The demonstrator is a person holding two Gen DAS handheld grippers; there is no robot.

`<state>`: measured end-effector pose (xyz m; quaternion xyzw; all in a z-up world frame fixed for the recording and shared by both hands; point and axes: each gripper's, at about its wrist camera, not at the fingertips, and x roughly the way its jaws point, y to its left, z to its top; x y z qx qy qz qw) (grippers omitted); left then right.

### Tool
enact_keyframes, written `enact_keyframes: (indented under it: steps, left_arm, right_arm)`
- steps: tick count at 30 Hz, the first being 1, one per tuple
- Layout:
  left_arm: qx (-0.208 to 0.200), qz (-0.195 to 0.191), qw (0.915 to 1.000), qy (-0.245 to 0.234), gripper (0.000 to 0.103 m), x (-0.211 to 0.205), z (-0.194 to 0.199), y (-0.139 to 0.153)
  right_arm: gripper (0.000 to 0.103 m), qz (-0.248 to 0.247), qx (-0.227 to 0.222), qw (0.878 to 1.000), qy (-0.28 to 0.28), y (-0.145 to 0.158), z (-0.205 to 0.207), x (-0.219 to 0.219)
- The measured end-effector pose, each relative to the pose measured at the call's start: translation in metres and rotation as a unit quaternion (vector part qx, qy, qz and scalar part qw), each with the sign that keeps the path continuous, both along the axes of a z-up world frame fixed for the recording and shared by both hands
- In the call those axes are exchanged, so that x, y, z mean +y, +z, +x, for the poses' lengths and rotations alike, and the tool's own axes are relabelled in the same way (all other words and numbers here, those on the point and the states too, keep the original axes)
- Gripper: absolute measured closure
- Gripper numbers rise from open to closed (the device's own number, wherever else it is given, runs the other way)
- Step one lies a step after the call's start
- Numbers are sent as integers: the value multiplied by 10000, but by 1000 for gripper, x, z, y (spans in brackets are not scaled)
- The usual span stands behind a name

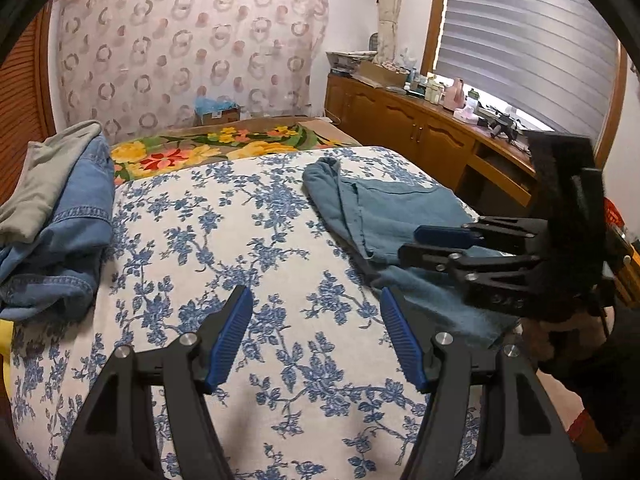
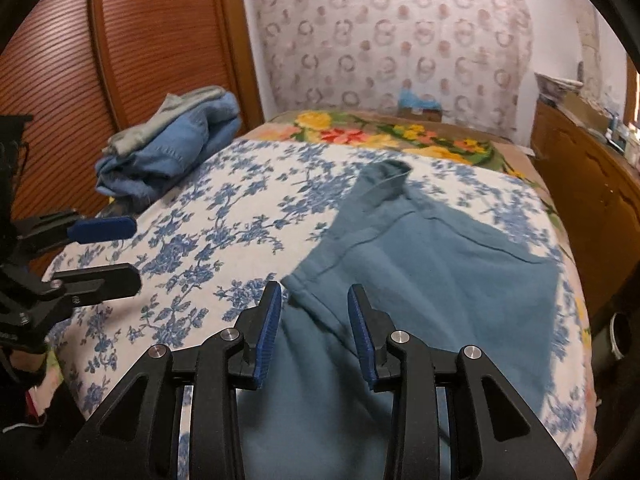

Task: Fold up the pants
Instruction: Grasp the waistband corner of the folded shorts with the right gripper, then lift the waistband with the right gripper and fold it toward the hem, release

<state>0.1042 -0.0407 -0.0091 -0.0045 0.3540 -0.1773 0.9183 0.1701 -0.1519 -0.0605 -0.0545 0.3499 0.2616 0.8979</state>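
Note:
Teal-blue pants [image 2: 432,280] lie partly folded on the bed's right half, over a white sheet with blue flowers [image 2: 224,216]. They also show in the left wrist view [image 1: 384,216]. My right gripper [image 2: 314,300] is open and empty, just above the pants' near left edge. In the left wrist view it [image 1: 408,246] reaches in from the right over the pants. My left gripper [image 1: 316,304] is open and empty above the bare sheet [image 1: 224,240], left of the pants. In the right wrist view it [image 2: 132,252] is at the left edge.
A pile of denim and grey clothes [image 1: 52,216] sits at the bed's far left, by a wooden slatted door [image 2: 120,48]. A flowered blanket [image 1: 224,144] covers the bed's far end. A wooden cabinet with clutter [image 1: 424,120] runs along the right under the window.

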Motion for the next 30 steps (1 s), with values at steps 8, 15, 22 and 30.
enact_keyframes:
  steps: [8,15,22,30]
  left_arm:
    - [77,-55,9999,77,37,9,1,-9]
    - [137,-86,9998,71,37,9,0,-15]
    - [236,-62,9997,-4,37,-2,5,-24]
    - [311,3,9994,-140,37,-20,12,-29]
  right_arm:
    - [69,-271,92,9995,124,-11,10,19]
    - [96,-671,-30,9976,140,-18,13,30]
    - [101,-468,-311,9984,-79,5,13,9]
    - [102,-404,-401,9976,-399,26,31,-29]
